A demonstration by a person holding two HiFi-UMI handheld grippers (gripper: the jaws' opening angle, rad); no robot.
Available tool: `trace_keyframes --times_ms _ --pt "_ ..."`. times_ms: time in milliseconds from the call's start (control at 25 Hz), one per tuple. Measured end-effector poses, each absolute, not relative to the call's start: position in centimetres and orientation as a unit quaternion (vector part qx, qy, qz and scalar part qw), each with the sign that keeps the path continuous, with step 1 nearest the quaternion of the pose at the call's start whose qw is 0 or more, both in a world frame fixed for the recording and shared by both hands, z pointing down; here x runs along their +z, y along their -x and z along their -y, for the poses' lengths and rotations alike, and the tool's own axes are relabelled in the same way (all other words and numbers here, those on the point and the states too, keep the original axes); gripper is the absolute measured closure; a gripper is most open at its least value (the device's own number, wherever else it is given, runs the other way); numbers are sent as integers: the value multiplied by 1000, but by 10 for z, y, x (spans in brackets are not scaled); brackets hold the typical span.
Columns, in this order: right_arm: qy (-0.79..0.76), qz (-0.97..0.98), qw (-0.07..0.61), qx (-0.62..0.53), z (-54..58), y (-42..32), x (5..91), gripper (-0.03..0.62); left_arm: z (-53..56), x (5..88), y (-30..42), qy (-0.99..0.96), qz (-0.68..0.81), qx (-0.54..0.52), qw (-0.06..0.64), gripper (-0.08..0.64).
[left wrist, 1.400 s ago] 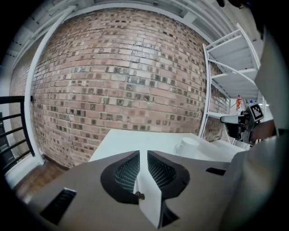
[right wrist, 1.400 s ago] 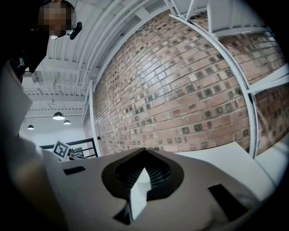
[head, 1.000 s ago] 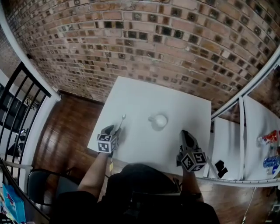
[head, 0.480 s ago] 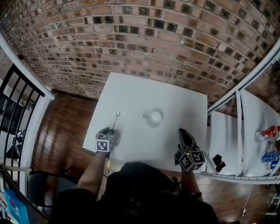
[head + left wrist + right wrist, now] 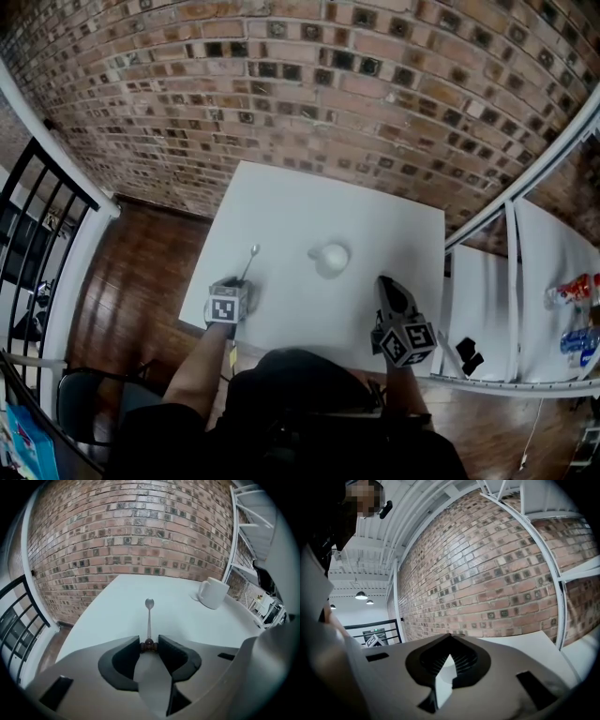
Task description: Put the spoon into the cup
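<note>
A thin metal spoon (image 5: 251, 260) lies on the white table (image 5: 309, 202), bowl pointing away from me, left of a white cup (image 5: 332, 258). In the left gripper view the spoon (image 5: 149, 618) runs straight ahead, and the cup (image 5: 213, 592) stands upright to the right with its handle facing left. My left gripper (image 5: 246, 284) is low over the table at the spoon's near end. Its jaws are closing, and the brown handle tip sits between them (image 5: 149, 645), touching both. My right gripper (image 5: 384, 281) rests near the front right edge, shut and empty (image 5: 450, 635).
A brick wall (image 5: 309, 84) stands behind the table. A black railing (image 5: 47, 216) and wooden floor lie to the left. White shelving (image 5: 511, 281) with small packets stands to the right. The table edge runs close under my left gripper.
My left gripper has sunk toward the table and its jaws have come in around the spoon's handle end. The right gripper, spoon and cup have stayed where they were.
</note>
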State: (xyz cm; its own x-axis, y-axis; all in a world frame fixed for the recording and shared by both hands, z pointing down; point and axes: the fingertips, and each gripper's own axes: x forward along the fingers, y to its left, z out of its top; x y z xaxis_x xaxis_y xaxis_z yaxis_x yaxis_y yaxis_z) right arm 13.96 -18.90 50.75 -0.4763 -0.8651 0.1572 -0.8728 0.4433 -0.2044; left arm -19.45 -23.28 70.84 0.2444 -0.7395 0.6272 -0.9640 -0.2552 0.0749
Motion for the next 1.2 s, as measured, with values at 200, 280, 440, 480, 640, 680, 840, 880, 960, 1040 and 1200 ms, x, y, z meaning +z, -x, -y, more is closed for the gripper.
trace_keyframes --times_ms 200,280,440,480,640,680,840,880,960,1040,1200 --pt "-513 849 11 124 189 -140 503 588 231 704 200 -751 570 237 235 431" --pt "-514 849 9 121 188 -140 501 588 231 697 202 -753 574 224 233 431" --pt "-512 851 10 118 187 -138 499 588 238 681 215 -750 592 208 212 433" --pt "-511 851 8 118 187 -137 498 588 240 674 218 -750 596 202 205 433" --pt "-510 852 3 115 186 -133 494 588 246 645 225 -757 604 175 179 433" --pt "-509 853 2 113 186 -132 493 588 247 636 226 -758 606 167 173 433" --pt "-507 855 1 107 186 -131 490 588 248 595 226 -770 608 128 147 433" --pt "-506 856 1 107 186 -130 489 588 248 585 226 -773 608 118 139 433" --pt "-505 857 1 105 186 -130 488 588 247 566 226 -778 608 98 123 433" --pt "-503 858 2 103 188 -131 487 588 244 548 225 -784 607 73 105 433" --pt "-503 858 5 100 188 -134 487 588 237 525 220 -803 590 34 72 433"
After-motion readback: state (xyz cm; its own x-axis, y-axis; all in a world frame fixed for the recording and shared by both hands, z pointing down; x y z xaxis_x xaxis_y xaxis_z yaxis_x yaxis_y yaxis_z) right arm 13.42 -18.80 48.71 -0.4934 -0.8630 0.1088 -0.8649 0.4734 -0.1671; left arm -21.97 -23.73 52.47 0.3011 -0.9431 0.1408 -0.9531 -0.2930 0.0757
